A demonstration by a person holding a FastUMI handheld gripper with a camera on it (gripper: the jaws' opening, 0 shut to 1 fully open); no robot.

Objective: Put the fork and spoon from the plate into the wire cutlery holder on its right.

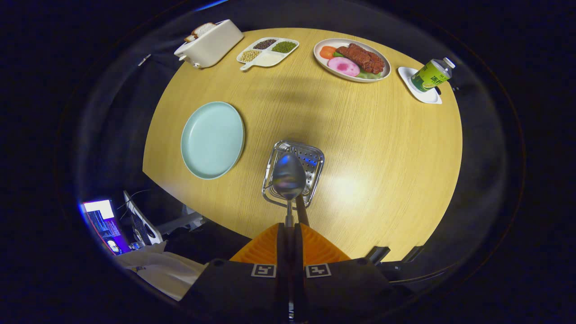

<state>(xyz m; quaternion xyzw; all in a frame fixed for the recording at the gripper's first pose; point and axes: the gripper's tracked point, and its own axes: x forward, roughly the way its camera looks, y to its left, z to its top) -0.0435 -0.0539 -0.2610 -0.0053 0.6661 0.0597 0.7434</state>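
Table (369,148): yellow wood grain. Plate (212,139): pale mint, plain. Holder (310,158): silver wire, perforated base. Spoon (288,176): polished steel. Fingers (263,246): ribbed orange, pressed on the spoon's handle; black-and-white square markers behind. Toaster (211,44): cream. Tray (267,51): white; brown, green, tan fillings. Bottle (432,74): green label, white cap.

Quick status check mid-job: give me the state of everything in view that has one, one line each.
gripper: shut on the spoon's handle.
spoon: held, bowl above the holder's opening.
wire cutlery holder: upright on the table, a dark handle standing in it.
light blue plate: empty.
toaster: bread in the slot.
divided dish: compartments filled.
oval plate: loaded with food.
bottle: capped, standing on a white coaster.
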